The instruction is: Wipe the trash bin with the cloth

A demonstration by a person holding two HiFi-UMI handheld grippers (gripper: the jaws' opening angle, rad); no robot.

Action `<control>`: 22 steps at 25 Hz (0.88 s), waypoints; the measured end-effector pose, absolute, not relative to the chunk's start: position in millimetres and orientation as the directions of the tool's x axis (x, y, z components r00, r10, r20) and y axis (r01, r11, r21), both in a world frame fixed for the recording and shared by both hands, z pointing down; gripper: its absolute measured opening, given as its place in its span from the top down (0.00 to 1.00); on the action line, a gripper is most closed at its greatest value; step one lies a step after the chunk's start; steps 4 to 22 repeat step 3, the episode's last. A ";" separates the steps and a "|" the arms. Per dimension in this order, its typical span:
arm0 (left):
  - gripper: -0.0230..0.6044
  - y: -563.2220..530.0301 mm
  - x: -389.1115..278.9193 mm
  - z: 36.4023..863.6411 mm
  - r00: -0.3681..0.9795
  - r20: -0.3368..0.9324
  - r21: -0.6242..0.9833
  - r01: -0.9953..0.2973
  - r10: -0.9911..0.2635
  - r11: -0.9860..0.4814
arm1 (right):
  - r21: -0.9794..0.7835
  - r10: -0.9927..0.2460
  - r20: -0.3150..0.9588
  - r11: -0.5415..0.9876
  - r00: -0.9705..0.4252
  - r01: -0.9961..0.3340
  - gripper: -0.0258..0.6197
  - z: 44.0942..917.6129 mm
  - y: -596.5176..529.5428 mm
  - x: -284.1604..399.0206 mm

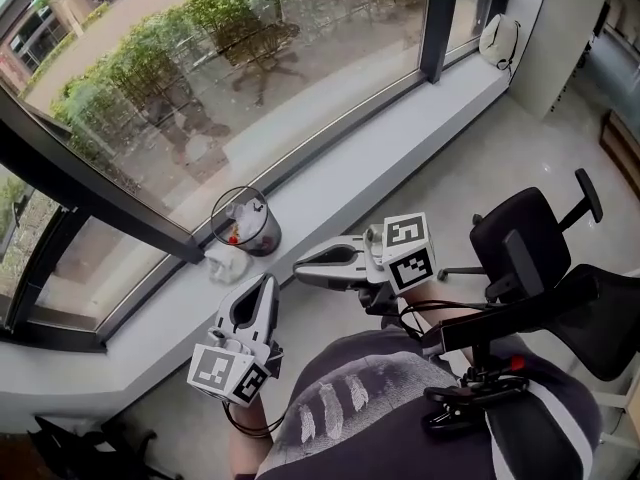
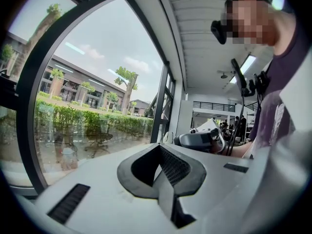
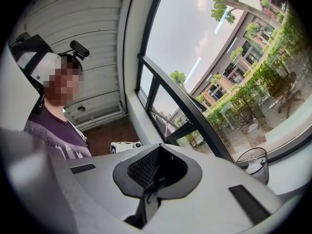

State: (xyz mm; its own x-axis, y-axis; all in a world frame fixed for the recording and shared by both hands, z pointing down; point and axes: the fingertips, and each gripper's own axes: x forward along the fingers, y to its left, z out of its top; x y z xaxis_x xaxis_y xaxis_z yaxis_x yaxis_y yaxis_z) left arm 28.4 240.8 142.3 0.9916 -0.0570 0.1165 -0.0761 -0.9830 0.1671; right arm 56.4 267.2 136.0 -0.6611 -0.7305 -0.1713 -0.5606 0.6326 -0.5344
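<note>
A small clear trash bin [image 1: 246, 223] with a black rim stands on the window sill [image 1: 330, 183], with crumpled waste inside. A white cloth [image 1: 227, 263] lies bunched on the sill against the bin's near side. My left gripper [image 1: 268, 280] is held in the air in front of the sill, shut and empty, its tip a short way right of the cloth. My right gripper [image 1: 298, 266] points left toward the bin, also shut with nothing in it. In the right gripper view the bin [image 3: 257, 165] shows at the lower right, beyond the shut right gripper [image 3: 151, 189]. The left gripper [image 2: 162, 186] sees only window and sill.
A black office chair [image 1: 535, 243] stands close on the right, behind my right arm. A white object [image 1: 498, 40] rests at the sill's far end. Large window panes with dark frames [image 1: 436, 23] rise right behind the sill. Grey floor lies below.
</note>
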 end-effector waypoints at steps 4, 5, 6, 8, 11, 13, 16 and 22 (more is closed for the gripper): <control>0.97 238.6 28.3 140.5 0.991 0.116 0.162 -0.084 -0.065 -0.983 | -0.535 -0.729 -0.170 0.633 -0.663 -0.560 0.96 137.3 266.1 56.5; 0.97 238.6 28.3 140.5 0.991 0.116 0.162 -0.084 -0.065 -0.983 | -0.535 -0.729 -0.170 0.633 -0.663 -0.560 0.96 137.3 266.1 56.5; 0.97 238.6 28.3 140.5 0.991 0.116 0.162 -0.084 -0.065 -0.983 | -0.535 -0.729 -0.170 0.633 -0.663 -0.560 0.96 137.3 266.1 56.5; 0.97 238.6 28.3 140.5 0.991 0.116 0.162 -0.084 -0.065 -0.983 | -0.535 -0.729 -0.170 0.633 -0.663 -0.560 0.96 137.3 266.1 56.5; 0.97 238.6 28.3 140.5 0.991 0.116 0.162 -0.084 -0.065 -0.983 | -0.535 -0.729 -0.170 0.633 -0.663 -0.560 0.96 137.3 266.1 56.5; 0.97 238.6 28.3 140.5 0.991 0.116 0.162 -0.084 -0.065 -0.983 | -0.535 -0.729 -0.170 0.633 -0.663 -0.560 0.96 137.3 266.1 56.5; 0.97 238.6 28.3 140.5 0.991 0.116 0.162 -0.084 -0.065 -0.983 | -0.535 -0.729 -0.170 0.633 -0.663 -0.560 0.96 137.3 266.1 56.5; 0.97 238.6 28.3 140.5 0.991 0.116 0.162 -0.084 -0.065 -0.983 | -0.535 -0.729 -0.170 0.633 -0.663 -0.560 0.96 137.3 266.1 56.5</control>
